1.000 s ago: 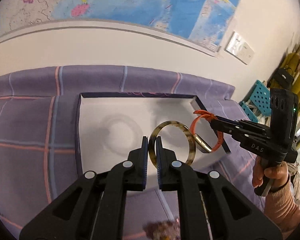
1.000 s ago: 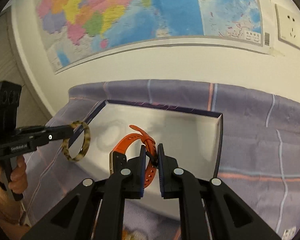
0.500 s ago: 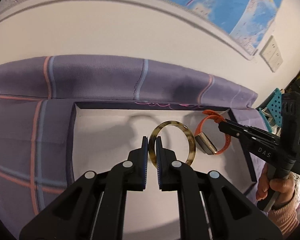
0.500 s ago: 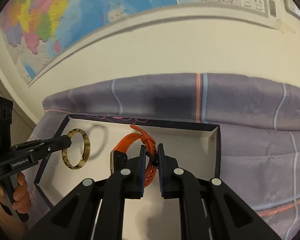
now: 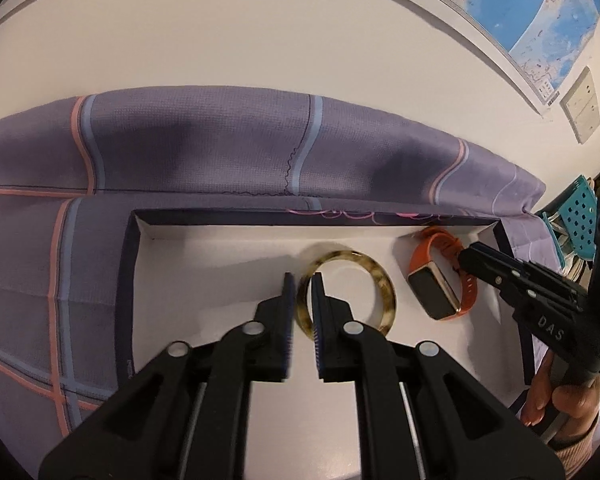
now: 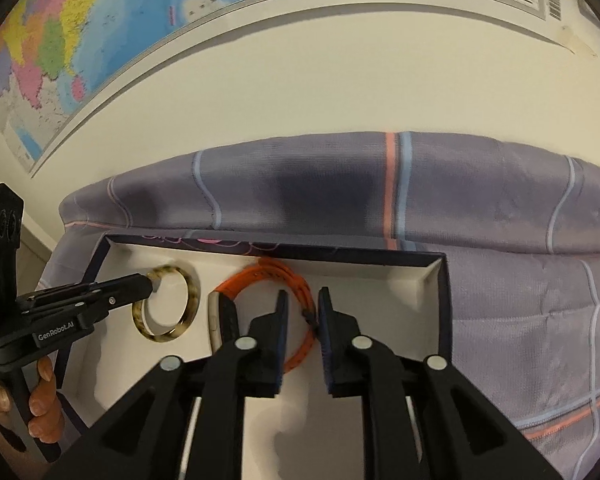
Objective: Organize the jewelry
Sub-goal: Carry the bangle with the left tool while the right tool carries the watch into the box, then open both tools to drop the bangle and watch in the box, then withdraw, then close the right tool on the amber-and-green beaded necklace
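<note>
A tortoiseshell bangle (image 5: pixel 374 276) lies on the white floor of a shallow dark-rimmed box (image 5: pixel 126 280). My left gripper (image 5: pixel 302 284) is open, its fingers a little apart on either side of the bangle's near rim. An orange-strapped watch (image 5: pixel 434 290) with a gold case lies to the right of the bangle in the box. My right gripper (image 6: pixel 302 302) is open with the orange strap (image 6: pixel 300 280) between its spread fingers. In the right wrist view the bangle (image 6: pixel 190 304) and the box's rim (image 6: pixel 444 300) also show.
The box sits on a purple plaid cloth (image 5: pixel 220 148) against a cream wall. A map (image 6: pixel 100 20) hangs on the wall. A wall socket (image 5: pixel 582 104) and a teal perforated basket (image 5: pixel 578 216) are at the far right.
Both grippers lowered into the box and opened. The bangle and the watch, held in shut jaws before, now rest on the box floor.
</note>
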Demonstrator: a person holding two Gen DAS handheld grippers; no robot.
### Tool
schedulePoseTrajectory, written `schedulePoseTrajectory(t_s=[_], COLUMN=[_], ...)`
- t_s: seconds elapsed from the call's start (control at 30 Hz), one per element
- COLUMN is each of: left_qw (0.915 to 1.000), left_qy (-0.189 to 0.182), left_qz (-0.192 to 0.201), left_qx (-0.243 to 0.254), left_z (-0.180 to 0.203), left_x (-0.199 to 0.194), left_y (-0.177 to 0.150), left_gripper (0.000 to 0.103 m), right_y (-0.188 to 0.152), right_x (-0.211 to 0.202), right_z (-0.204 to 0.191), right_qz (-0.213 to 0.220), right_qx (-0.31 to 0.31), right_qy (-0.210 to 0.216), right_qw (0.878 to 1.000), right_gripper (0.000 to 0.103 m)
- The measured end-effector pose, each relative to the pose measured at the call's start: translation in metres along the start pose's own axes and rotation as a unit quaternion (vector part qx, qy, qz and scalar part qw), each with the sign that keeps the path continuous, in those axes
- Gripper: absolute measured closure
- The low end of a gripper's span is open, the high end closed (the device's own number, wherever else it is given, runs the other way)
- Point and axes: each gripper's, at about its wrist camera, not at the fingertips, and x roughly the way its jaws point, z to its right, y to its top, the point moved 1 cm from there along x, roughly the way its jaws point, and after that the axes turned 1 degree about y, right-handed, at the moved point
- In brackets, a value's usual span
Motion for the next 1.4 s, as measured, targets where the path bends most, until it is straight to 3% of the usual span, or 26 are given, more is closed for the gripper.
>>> schedulePoseTrajectory(t_s=[0.13,0.3,0.57,0.93,1.13,1.4], left_qw=[0.9999,0.9968,0.9872,0.9905,0.9887,0.986], left_qy=[0.007,0.02,0.029,-0.001,-0.014,-0.022], left_qz=[0.012,0.072,0.128,0.097,0.085,0.071], left_qx=[0.006,0.027,0.09,0.098,0.123,0.149], left_z=[0.004,0.006,0.016,0.008,0.017,0.028], left_x=[-0.007,-0.044,-0.109,-0.126,-0.13,-0.127], left_y=[0.0,-0.015,-0.08,-0.175,-0.21,-0.229], left_gripper=[0.077,0.055,0.047,0.044,0.042,0.04], right_y=[-0.005,-0.024,-0.083,-0.176,-0.192,-0.194], right_x=[-0.01,-0.057,-0.125,-0.148,-0.14,-0.125], right_z=[0.001,0.001,-0.006,-0.047,-0.059,-0.066], right_qz=[0.01,0.054,0.072,0.033,0.028,0.019], right_qx=[-0.001,-0.021,-0.087,-0.191,-0.224,-0.244], right_qy=[0.003,0.043,0.1,0.092,0.066,0.039], right_qw=[1.0,0.997,0.989,0.977,0.972,0.969], right_gripper=[0.076,0.057,0.052,0.052,0.052,0.052])
